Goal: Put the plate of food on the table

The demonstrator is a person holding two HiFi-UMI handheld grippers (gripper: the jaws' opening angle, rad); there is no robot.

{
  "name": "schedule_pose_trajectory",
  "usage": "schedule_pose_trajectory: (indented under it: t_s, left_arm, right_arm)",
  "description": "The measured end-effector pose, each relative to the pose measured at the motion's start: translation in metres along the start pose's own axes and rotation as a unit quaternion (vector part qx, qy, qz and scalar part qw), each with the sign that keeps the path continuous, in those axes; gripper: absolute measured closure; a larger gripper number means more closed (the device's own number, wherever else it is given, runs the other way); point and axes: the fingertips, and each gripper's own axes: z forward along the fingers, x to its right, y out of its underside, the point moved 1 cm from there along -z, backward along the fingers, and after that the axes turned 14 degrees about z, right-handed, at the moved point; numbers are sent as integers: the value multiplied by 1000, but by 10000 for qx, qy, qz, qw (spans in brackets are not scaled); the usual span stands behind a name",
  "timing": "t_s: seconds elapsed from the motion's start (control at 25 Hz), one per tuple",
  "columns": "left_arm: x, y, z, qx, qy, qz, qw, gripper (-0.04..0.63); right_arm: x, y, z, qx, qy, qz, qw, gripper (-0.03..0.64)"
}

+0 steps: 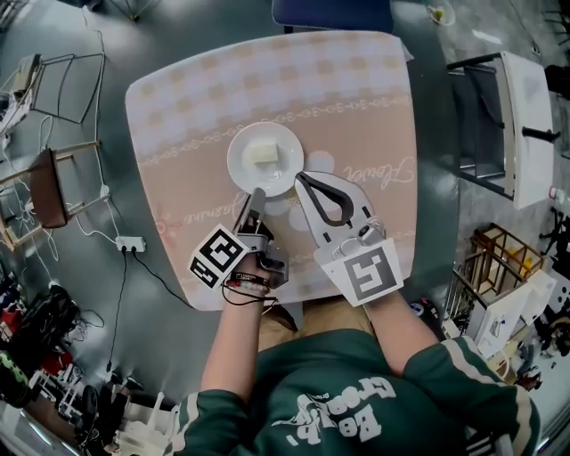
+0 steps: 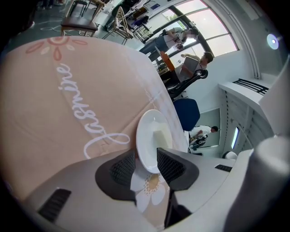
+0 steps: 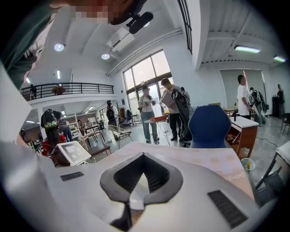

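Observation:
A white plate point(image 1: 265, 158) carrying a pale block of food point(image 1: 262, 153) rests flat on the table point(image 1: 356, 89), which has a pink patterned cloth. My left gripper point(image 1: 256, 198) is at the plate's near rim. In the left gripper view the plate's rim point(image 2: 152, 136) stands between the spread jaws, whose pads are clear of it; the left gripper point(image 2: 147, 165) is open. To the right of the plate my right gripper point(image 1: 303, 178) hovers with its tips together. The right gripper view shows the right gripper point(image 3: 143, 155) shut on nothing.
A blue chair point(image 1: 331, 13) stands at the table's far side. A white cabinet point(image 1: 525, 125) is on the right, and a wire rack point(image 1: 67, 85) and power strip point(image 1: 131, 242) on the floor at left. People point(image 3: 174, 106) stand in the hall beyond.

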Motion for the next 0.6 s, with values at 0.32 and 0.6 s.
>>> schedule_pose_trajectory:
  t_s: [0.32,0.6]
  left_arm:
    - [2,-2,-2,137,192,-57,9997,447]
    - [-5,4,-8,189,141,-84,9997,586]
  right_arm:
    - [-7,-1,-4,-15,-113,-42,9999,601]
    - [-8,-4,-13,-50,-112,-125,9998,601]
